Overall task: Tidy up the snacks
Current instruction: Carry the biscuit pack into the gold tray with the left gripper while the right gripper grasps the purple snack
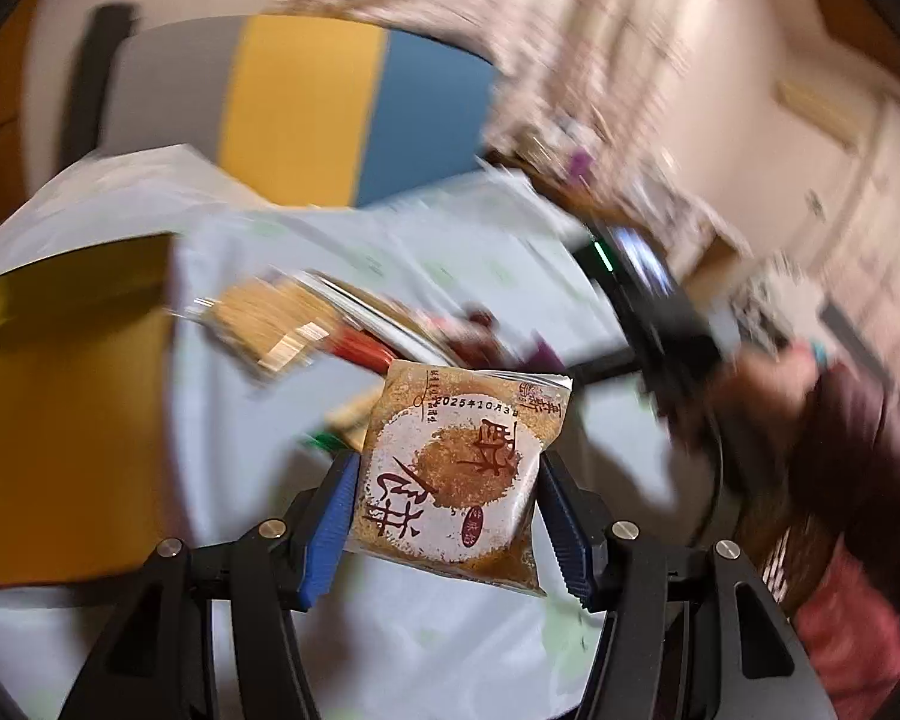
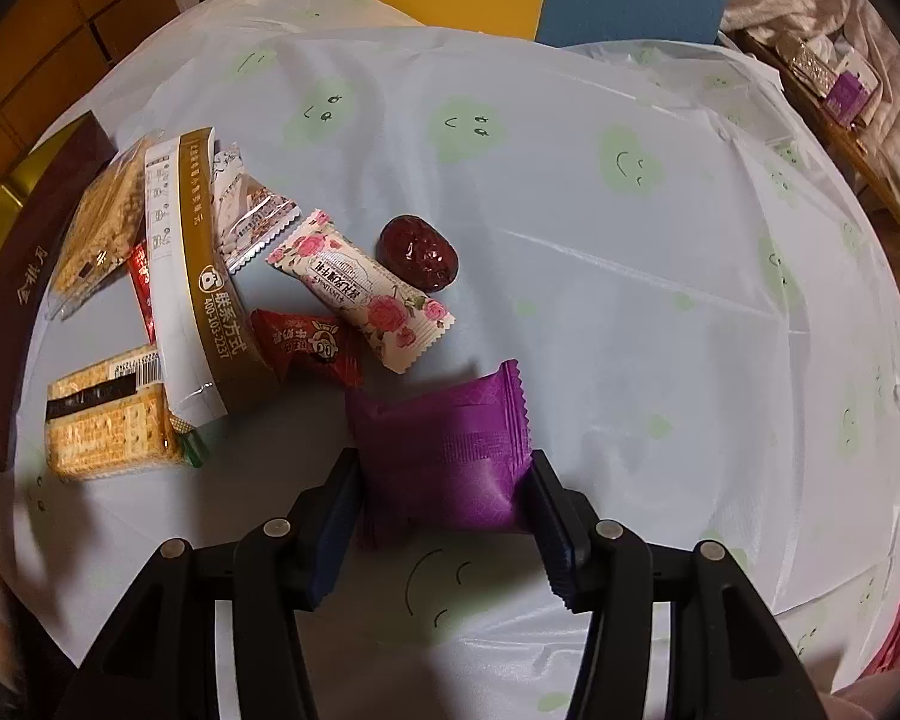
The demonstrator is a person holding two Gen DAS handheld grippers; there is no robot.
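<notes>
Only blur surrounds the left gripper (image 1: 447, 480) clamping the brown pastry packet (image 1: 456, 468); right gripper (image 2: 444, 474) pinches the purple packet (image 2: 444, 450), its six-o'clock end hidden.

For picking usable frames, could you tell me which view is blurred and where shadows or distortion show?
Left wrist view: background streaked with motion blur, only the brown pastry packet in the left gripper is sharp. Right wrist view: sharp, fisheye-curved, dark vignette, shadow around the purple packet.
</notes>
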